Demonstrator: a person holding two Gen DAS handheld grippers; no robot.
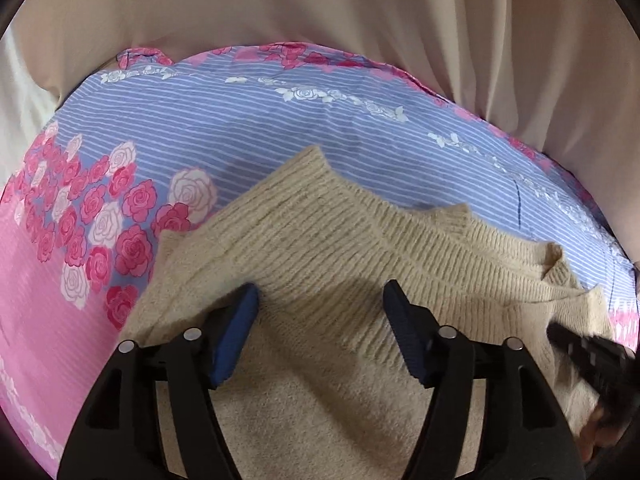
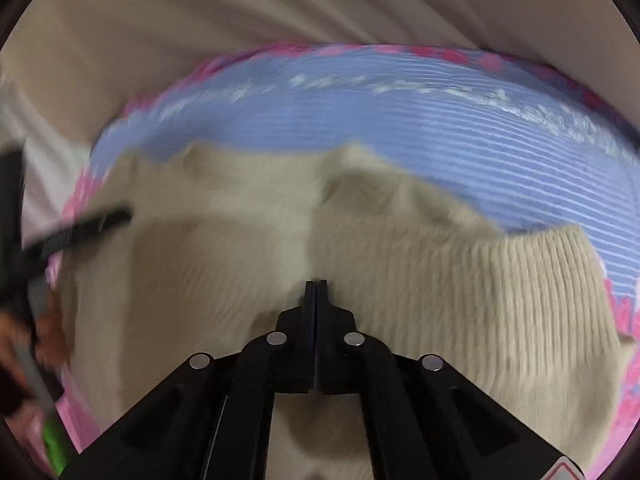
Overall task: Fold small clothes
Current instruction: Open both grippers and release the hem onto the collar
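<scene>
Sweater (image 1: 320,248) beneath left gripper (image 1: 320,300) — jaws spread apart.

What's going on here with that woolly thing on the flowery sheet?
A person is folding a small beige sweater on a bed sheet printed with stripes and roses, using two handheld grippers. The left gripper hangs over the sweater with its jaws open. The right gripper has its jaws shut; its view is blurred, so whether it pinches the knit is unclear.

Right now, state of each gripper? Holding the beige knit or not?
Left gripper: open, fingers spread over the beige knit, gripping nothing.
Right gripper: shut; whether knit is pinched between its fingertips cannot be told.
</scene>
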